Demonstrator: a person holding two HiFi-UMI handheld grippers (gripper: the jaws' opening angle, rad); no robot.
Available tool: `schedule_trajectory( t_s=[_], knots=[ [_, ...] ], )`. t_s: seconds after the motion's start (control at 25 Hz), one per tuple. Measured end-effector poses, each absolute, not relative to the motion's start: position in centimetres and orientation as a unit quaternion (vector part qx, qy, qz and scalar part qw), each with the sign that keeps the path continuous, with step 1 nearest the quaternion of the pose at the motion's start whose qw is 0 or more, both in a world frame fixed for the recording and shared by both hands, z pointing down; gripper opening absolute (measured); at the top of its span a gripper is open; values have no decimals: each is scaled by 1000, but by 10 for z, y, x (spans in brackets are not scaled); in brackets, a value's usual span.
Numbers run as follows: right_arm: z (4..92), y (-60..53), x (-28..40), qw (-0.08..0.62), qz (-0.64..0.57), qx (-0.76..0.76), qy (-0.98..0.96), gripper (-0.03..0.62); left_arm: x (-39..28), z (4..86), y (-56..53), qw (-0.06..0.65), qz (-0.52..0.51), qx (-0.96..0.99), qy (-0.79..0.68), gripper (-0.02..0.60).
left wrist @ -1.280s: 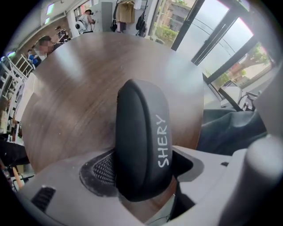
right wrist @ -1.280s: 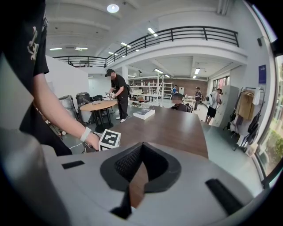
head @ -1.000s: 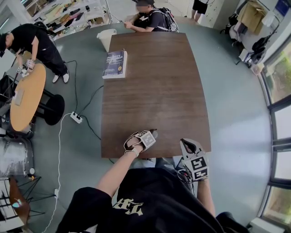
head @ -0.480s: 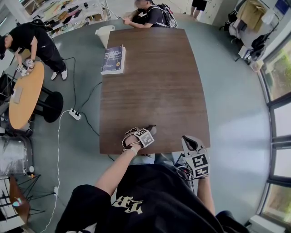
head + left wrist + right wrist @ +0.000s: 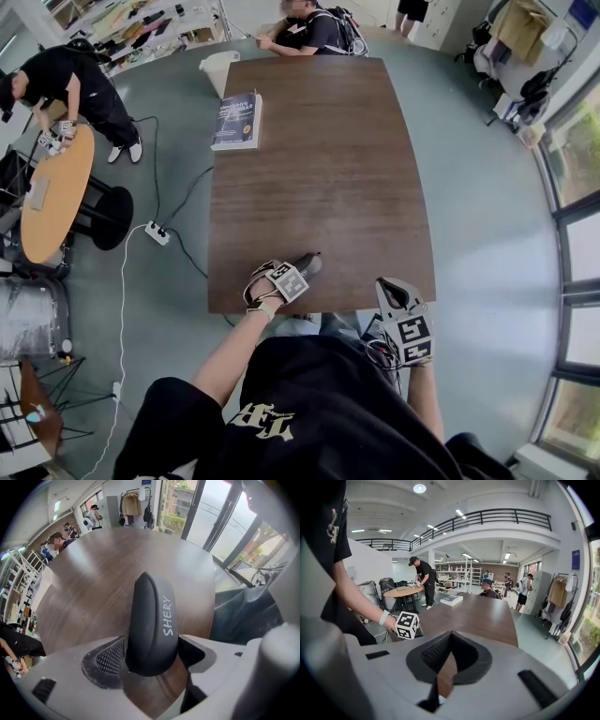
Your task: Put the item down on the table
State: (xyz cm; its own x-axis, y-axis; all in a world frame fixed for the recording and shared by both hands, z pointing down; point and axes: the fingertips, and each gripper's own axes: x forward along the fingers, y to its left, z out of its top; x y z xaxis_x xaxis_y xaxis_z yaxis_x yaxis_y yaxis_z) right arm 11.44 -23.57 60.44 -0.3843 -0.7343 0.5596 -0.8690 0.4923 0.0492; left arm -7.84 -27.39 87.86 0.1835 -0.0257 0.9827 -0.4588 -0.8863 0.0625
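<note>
Dark oblong case (image 5: 150, 620): likely light, stiff, smooth; left tool (image 5: 298, 272) clamps its end, worktop's (image 5: 319, 169) 6 o'clock edge. Right tool (image 5: 449, 638) closed, empty.

Your left gripper (image 5: 300, 270) is holding the case (image 5: 152, 620) at the table's (image 5: 328, 169) lower edge, with your right gripper (image 5: 392, 295) hanging by the lower-right corner. The book (image 5: 236, 120) is lying at the table's upper left.

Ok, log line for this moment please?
left gripper: shut on dark case | dark case: above table near edge | right gripper: shut, empty | book: far-left table edge
</note>
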Motion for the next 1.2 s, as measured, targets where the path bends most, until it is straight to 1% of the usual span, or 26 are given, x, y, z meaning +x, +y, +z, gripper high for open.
schedule_trajectory(
  t_s=[0.28,0.52,0.56,0.68,0.72,0.76,0.8,0.88,1.04,1.2],
  knots=[
    [607,-236,106,258,121,486,-826,-12,-89,838,-271,175,564,780,-208,345],
    [606,-232,103,252,128,484,-828,-12,-77,751,-278,211,428,836,-272,344],
    [605,-233,101,250,127,484,-829,-12,-76,736,-281,215,401,844,-283,329],
    [602,-235,96,250,125,483,-830,-12,-76,693,-291,219,318,866,-319,201],
    [600,-235,94,249,123,483,-831,-12,-77,679,-294,216,289,873,-328,131],
    [598,-236,91,246,121,482,-832,-12,-78,665,-296,213,260,880,-336,44],
    [596,-237,88,241,120,482,-834,-12,-79,653,-297,211,234,887,-339,6],
    [591,-238,83,229,119,481,-838,-12,-79,635,-297,205,202,896,-339,6],
    [584,-237,74,208,135,474,-845,-12,-80,617,-290,186,180,904,-340,6],
    [578,-236,64,185,160,459,-854,-12,-86,618,-282,197,161,904,-344,6]
  ],
)
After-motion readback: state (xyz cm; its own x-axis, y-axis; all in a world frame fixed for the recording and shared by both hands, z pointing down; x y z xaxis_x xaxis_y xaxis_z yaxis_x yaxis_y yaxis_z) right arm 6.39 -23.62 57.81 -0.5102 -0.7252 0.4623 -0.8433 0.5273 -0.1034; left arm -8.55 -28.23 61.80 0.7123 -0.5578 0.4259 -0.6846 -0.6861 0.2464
